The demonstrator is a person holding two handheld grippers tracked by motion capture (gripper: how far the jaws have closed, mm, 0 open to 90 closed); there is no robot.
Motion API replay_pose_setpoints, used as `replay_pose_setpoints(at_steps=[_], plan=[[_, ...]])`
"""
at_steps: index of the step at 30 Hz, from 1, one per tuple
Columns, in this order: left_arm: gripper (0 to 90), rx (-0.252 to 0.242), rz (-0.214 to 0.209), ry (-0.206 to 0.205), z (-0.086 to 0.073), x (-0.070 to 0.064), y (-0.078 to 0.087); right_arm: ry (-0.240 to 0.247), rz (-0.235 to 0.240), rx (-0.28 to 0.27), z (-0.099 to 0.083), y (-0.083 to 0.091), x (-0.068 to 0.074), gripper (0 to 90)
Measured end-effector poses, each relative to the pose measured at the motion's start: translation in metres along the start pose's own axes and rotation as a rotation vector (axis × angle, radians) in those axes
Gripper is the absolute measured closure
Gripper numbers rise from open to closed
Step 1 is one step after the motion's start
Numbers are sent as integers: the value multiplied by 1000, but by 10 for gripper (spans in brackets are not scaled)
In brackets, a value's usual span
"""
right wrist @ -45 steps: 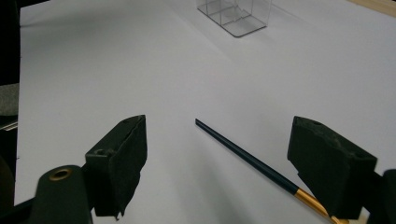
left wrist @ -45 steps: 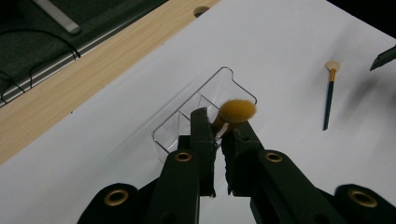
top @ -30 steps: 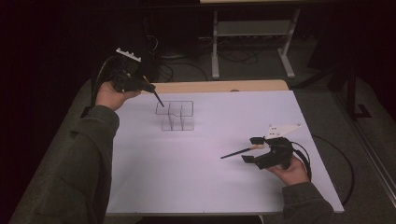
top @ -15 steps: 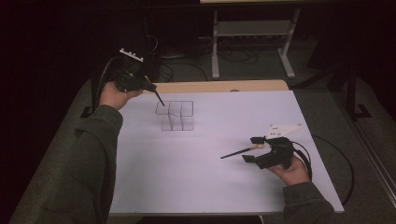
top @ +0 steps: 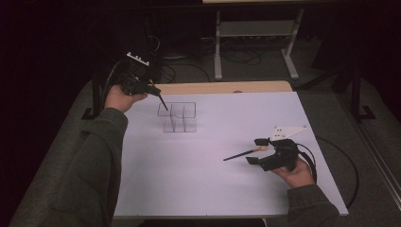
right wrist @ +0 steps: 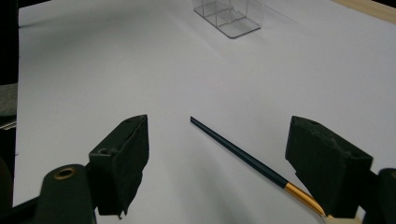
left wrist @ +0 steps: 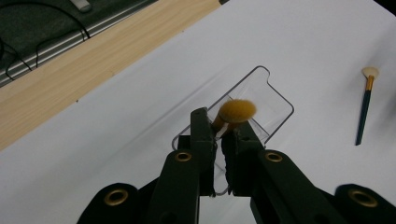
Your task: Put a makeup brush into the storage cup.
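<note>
White table (top: 198,189): left gripper (left wrist: 223,135) clamped on fluffy makeup brush (left wrist: 236,112) above clear organizer (left wrist: 261,100); slim brush (right wrist: 243,156) between right gripper's (right wrist: 236,154) wide jaws, ungrasped.

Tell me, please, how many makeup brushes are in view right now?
2. One brush is clamped in the left gripper, held above the clear organizer. The other brush lies on the white table between the open jaws of the right gripper.
</note>
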State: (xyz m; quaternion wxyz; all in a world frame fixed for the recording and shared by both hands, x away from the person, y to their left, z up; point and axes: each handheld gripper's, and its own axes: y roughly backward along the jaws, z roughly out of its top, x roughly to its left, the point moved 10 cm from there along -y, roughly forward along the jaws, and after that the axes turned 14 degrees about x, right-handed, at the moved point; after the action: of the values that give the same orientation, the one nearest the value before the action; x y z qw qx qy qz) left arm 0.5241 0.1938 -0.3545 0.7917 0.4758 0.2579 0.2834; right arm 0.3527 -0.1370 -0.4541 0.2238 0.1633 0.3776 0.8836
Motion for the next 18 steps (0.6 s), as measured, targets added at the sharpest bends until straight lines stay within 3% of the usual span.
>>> replay_pose_setpoints(at_steps=[18], plan=[[830, -9, -20, 20, -10, -2, -9, 6, -3, 4, 0, 1, 1, 207]])
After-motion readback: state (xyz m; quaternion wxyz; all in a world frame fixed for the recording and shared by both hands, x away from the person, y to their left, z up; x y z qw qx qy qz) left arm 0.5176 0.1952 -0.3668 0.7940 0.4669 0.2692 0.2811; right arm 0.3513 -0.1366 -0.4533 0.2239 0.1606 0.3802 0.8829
